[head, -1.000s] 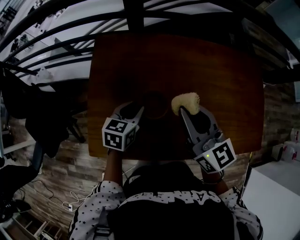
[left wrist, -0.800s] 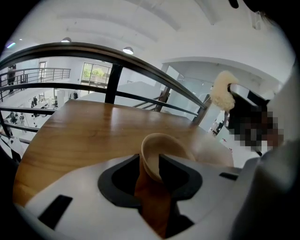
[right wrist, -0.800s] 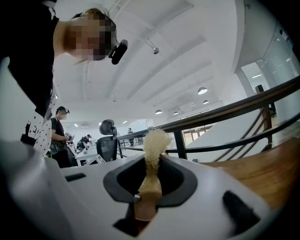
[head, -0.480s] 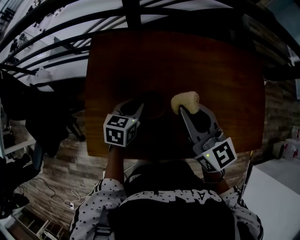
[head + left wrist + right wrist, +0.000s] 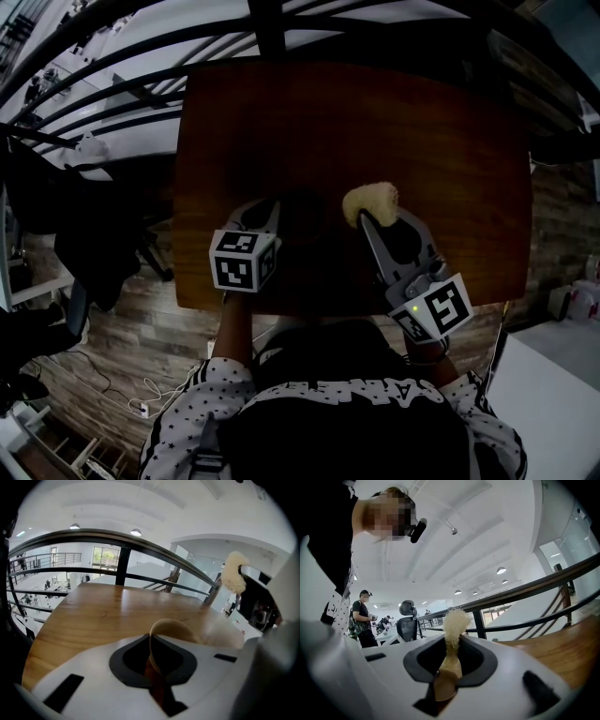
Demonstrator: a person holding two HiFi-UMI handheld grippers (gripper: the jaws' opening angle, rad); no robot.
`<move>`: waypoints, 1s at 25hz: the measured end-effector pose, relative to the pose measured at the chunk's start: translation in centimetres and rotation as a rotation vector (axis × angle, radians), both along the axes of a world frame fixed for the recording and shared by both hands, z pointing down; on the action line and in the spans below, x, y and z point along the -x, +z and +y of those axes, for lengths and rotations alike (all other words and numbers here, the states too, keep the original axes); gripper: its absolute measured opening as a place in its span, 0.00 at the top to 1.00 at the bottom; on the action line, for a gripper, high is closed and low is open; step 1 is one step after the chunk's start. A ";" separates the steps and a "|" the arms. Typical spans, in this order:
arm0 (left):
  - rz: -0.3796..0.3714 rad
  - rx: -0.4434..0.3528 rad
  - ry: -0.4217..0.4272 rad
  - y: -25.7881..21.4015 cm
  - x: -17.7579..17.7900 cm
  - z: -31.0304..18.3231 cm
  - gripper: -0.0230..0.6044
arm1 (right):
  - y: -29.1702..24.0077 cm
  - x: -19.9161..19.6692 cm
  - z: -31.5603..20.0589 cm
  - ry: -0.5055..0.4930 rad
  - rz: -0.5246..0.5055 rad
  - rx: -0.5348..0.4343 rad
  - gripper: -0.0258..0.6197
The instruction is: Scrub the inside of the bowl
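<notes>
The bowl (image 5: 171, 628) is seen standing on the wooden table (image 5: 375, 112) near its front edge. Its near rim is clenched between the jaws of the left gripper (image 5: 154, 667). In the head view the bowl (image 5: 305, 212) shows only as a dark shape.

The pale scrubber (image 5: 452, 623) is grasped by its lower end in the closed jaws of the right gripper (image 5: 447, 667). It is held raised, just to the right of the bowl and apart from it.

Compared with a second ago, the left gripper (image 5: 272, 214) is found drawn slightly nearer the bowl, and its marker cube (image 5: 242, 262) is shifted a little toward the table. The right gripper (image 5: 367, 223) and the scrubber (image 5: 371, 202) are found unmoved.
</notes>
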State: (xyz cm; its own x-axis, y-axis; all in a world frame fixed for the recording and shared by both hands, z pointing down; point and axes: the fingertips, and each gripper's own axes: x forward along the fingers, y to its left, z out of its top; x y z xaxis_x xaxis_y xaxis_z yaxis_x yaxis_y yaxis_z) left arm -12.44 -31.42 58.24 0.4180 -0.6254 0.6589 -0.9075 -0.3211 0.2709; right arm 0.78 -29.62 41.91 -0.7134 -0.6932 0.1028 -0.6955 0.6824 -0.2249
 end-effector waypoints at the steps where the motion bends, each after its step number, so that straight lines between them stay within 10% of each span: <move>1: -0.017 -0.006 0.000 -0.2 0.2 0.1 0.92 | 0.0 0.2 0.1 -0.003 -0.001 -0.002 0.86; 25: -0.047 -0.309 -0.017 -14.2 2.6 1.3 0.93 | -4.0 6.7 2.7 -0.035 0.114 -0.173 0.86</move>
State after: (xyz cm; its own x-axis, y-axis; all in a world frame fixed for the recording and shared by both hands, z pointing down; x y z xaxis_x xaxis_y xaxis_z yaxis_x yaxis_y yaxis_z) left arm -15.00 -30.12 44.03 0.3788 -0.8061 0.4547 -0.9228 -0.3660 0.1200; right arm -5.92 -26.87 37.92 -0.7275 -0.6828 0.0664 -0.6853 0.7279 -0.0235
